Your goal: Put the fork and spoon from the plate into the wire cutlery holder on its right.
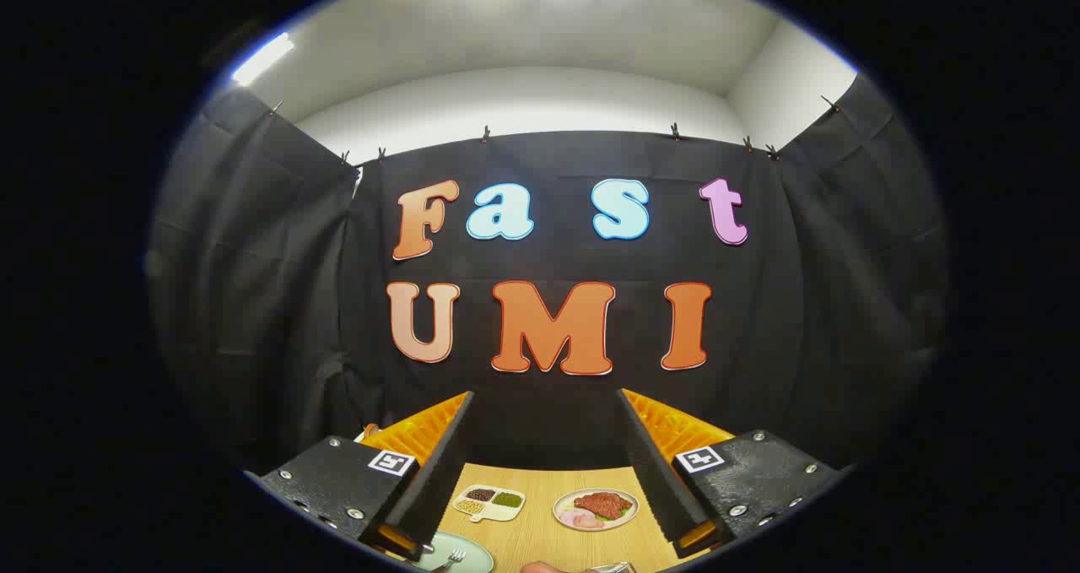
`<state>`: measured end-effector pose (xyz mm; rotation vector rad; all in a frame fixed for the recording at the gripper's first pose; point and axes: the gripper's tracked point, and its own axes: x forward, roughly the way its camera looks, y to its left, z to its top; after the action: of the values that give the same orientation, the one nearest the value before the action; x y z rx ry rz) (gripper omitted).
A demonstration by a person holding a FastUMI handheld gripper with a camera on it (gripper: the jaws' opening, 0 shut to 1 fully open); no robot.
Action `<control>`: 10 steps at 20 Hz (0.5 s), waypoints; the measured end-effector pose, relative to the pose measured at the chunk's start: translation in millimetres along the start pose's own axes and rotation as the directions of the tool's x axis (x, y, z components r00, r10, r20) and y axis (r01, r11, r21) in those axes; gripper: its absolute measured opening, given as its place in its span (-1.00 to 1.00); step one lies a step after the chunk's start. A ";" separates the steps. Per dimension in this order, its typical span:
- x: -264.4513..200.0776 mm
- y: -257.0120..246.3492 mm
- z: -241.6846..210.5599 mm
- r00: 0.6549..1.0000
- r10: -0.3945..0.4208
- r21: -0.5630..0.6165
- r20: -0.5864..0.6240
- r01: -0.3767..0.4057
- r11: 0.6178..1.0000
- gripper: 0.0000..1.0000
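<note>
Wooden table [548, 539] shows between the gripper's [544, 404] wide-spread fingers.

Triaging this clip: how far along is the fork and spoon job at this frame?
Done: nothing visibly; the silver fork lies on the pale green plate near the fingers' tips. In hand: nothing; the gripper has its fingers spread wide, raised above the light wooden table and aimed at the booth wall. Left: apparently both pickups and drops. I cannot make out the spoon, and a metallic object beside the plate could be the wire holder.
</note>
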<state>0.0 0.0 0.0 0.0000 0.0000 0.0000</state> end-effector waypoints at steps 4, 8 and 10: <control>0.8 -2.7 -3.7 1.000 -0.003 0.010 -0.009 0.003 1.000 0.93; 2.3 -5.1 1.5 1.000 -0.009 0.014 0.007 0.008 1.000 0.93; 2.9 -5.0 3.0 1.000 -0.011 0.010 0.015 0.011 1.000 0.93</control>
<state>2.9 -5.0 3.0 0.0095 -0.0151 -0.0108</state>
